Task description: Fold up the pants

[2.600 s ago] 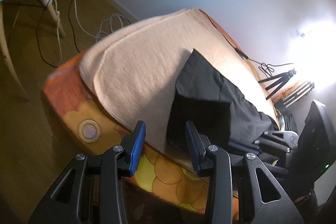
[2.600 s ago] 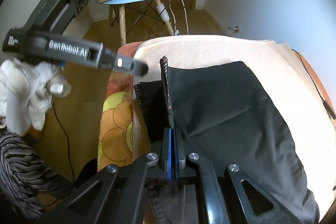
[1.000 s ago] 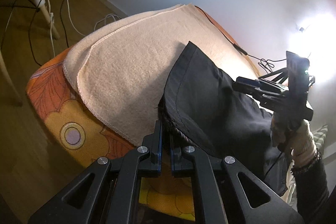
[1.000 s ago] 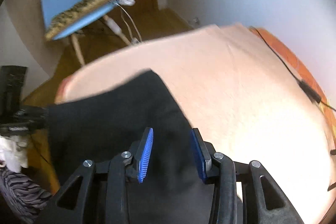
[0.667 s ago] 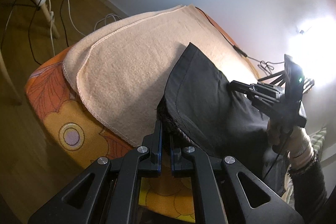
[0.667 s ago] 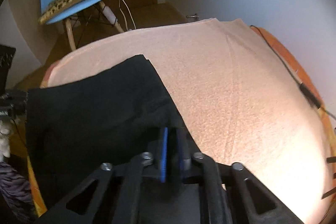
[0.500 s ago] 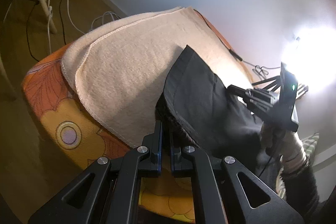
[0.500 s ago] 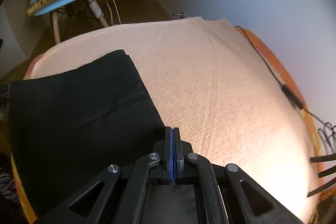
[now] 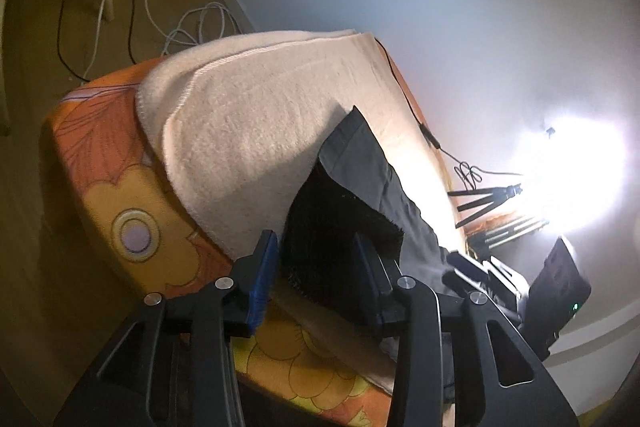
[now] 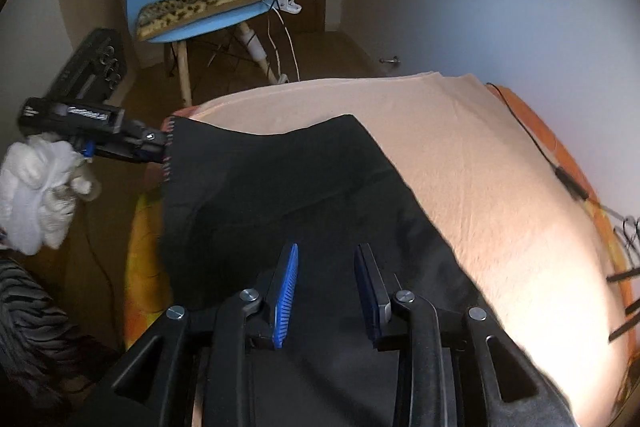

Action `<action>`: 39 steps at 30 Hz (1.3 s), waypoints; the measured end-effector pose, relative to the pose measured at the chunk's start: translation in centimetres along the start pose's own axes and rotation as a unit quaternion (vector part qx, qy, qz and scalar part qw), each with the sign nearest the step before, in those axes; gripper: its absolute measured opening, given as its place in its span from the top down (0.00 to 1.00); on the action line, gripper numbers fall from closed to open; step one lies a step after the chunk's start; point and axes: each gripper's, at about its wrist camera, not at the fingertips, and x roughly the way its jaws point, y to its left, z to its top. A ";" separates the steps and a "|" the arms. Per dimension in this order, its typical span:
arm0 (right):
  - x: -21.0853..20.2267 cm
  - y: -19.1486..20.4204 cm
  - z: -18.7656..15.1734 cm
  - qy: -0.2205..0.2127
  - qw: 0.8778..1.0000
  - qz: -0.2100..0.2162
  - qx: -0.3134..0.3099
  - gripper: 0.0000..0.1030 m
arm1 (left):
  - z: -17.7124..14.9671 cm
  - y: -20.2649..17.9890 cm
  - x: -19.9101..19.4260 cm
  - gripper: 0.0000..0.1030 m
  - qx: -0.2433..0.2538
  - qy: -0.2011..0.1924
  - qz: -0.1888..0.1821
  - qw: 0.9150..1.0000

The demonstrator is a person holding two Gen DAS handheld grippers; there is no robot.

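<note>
Now pants (image 9: 344, 227) between parted left fingers (image 9: 262, 275).

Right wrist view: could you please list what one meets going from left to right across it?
White glove → left gripper → black pants → beige blanket → black cable.

An orange flowered bed (image 9: 132, 195) carries a cream blanket (image 9: 256, 123); black pants (image 10: 304, 195) lie on the blanket, one corner overhanging the bed's edge.
</note>
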 end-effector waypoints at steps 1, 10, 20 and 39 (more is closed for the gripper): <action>-0.5 -0.1 -0.5 -0.003 1.000 0.005 0.008 0.71 | 0.0 0.1 -0.2 0.63 -0.002 -0.004 0.003 1.000; -1.4 5.3 -2.8 0.006 0.997 0.075 -0.025 0.70 | -0.1 0.4 0.3 0.63 -0.008 0.006 0.004 1.000; -3.6 3.9 -8.1 0.040 0.998 0.032 -0.029 0.64 | -0.7 -0.2 0.7 0.63 0.008 0.019 0.017 1.000; -5.8 -23.8 -15.3 0.052 0.965 -0.054 0.251 0.41 | -0.9 -1.2 1.7 0.63 0.027 0.016 0.037 0.999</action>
